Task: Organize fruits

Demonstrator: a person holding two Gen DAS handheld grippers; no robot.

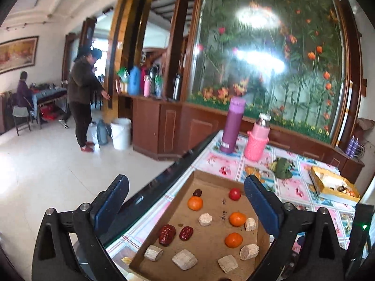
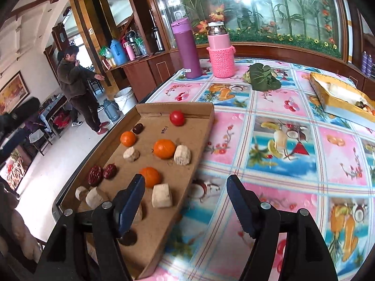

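A shallow cardboard tray (image 1: 206,253) (image 2: 201,117) lies at the table's left edge. It holds three oranges (image 1: 237,219) (image 2: 164,149), a red tomato (image 1: 234,194) (image 2: 177,118), dark red dates (image 1: 166,234) (image 2: 95,175) and several pale sugarcane chunks (image 1: 184,259) (image 2: 162,195). My left gripper (image 1: 187,208) is open and empty above the tray's left side. My right gripper (image 2: 185,201) is open and empty over the tray's right rim, its left finger above the near orange.
A purple flask (image 2: 186,48) and a pink knit-covered bottle (image 2: 220,52) stand at the table's far side. A green leafy bundle (image 2: 263,77) lies beyond. A yellow box (image 2: 339,98) with small fruits sits at the right. A person (image 1: 82,98) stands on the floor left.
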